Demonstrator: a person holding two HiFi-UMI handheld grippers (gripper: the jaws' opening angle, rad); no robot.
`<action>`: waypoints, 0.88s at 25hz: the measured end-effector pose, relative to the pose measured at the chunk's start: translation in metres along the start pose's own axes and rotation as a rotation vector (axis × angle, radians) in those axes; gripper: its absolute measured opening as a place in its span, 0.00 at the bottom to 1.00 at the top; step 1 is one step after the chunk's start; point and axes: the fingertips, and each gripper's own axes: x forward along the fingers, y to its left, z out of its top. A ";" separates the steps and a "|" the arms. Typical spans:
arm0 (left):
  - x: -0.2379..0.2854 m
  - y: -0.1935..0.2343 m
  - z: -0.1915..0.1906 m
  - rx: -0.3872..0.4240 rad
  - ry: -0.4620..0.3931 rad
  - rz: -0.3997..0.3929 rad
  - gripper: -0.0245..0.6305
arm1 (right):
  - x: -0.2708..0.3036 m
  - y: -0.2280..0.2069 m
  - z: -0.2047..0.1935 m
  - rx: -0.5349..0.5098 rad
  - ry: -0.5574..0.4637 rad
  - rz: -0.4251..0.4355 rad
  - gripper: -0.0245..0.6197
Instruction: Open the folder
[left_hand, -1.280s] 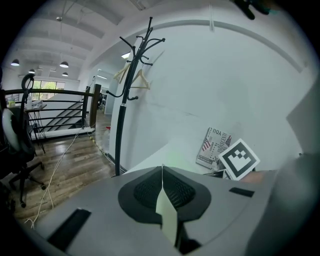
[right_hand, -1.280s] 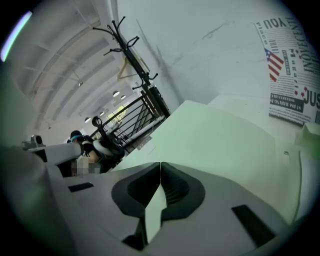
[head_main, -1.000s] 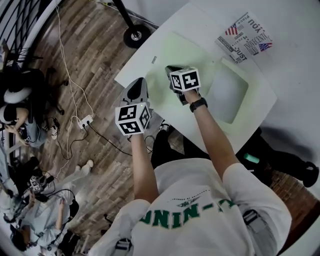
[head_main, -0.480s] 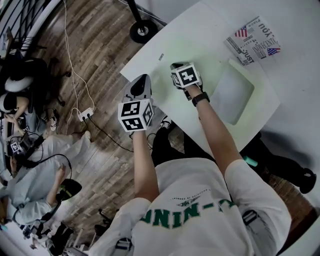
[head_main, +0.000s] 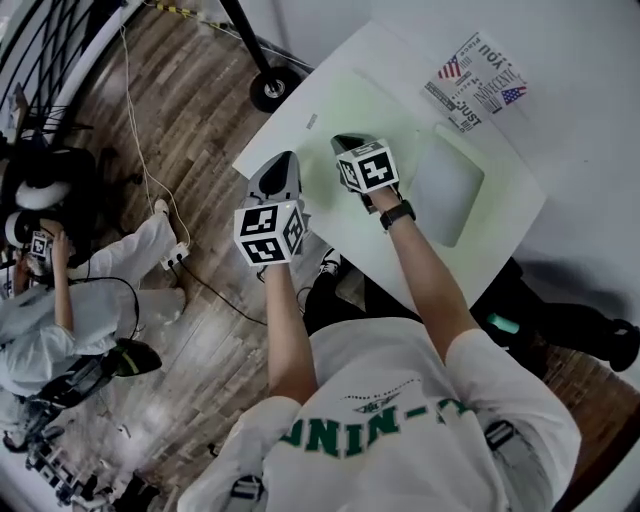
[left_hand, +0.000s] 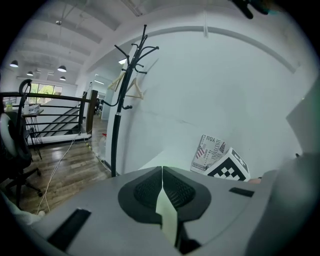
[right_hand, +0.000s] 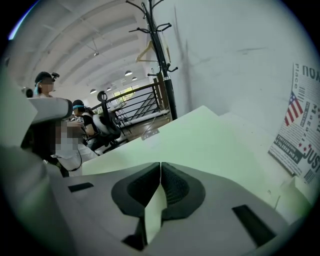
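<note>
Person in a white tee stands at a white table (head_main: 300, 112), a gripper in each hand. Pale green folder (head_main: 385, 120) lies on the table, spread across most of the top, w/ a greyish rounded panel (head_main: 445, 185) on its right part.

L gripper (head_main: 287, 160) sits at the table's near-left edge, by the folder's corner. In the left gripper view its jaws are pressed together, w/ a thin pale green strip (left_hand: 166, 215) of the folder pinched between the pads.

R gripper (head_main: 341, 142) is over the folder, just right of the L one. Its jaws are also closed, nipping a pale green sheet edge, and the folder's surface runs on ahead of it.

Printed sheet w/ flags (head_main: 478, 80) lies past the folder's far side. Coat stand base (head_main: 270, 88) is on the wood floor (head_main: 180, 130), near the table's far corner.
</note>
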 end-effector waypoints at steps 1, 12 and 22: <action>-0.002 -0.005 0.004 0.007 -0.005 -0.008 0.07 | -0.008 0.001 0.002 0.007 -0.013 -0.003 0.08; -0.017 -0.065 0.053 0.105 -0.075 -0.117 0.07 | -0.112 -0.020 0.023 0.112 -0.181 -0.116 0.08; -0.012 -0.142 0.084 0.214 -0.116 -0.263 0.07 | -0.209 -0.060 0.012 0.200 -0.318 -0.272 0.08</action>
